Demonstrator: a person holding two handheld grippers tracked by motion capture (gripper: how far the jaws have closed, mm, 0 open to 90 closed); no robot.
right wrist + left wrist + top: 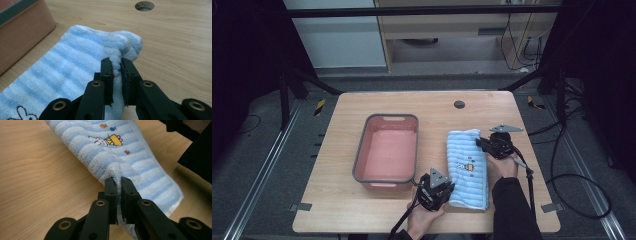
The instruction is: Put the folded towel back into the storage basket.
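A folded blue-and-white striped towel (468, 167) with a small cartoon print lies on the wooden table (342, 200), right of the pink tub. My left gripper (447, 189) is shut on the towel's near left edge; in the left gripper view the terry cloth (130, 152) is pinched between the black jaws of that gripper (119, 181). My right gripper (480, 143) is shut on the far right edge, where the towel (75, 62) bunches up between the jaws of this gripper (116, 62).
A pink rectangular tub (388, 152) with a grey rim stands empty at the table's middle left; its wall (22, 37) shows beside the towel. A round cable hole (459, 104) sits near the far edge. A black sleeve (512, 210) reaches in at the bottom right.
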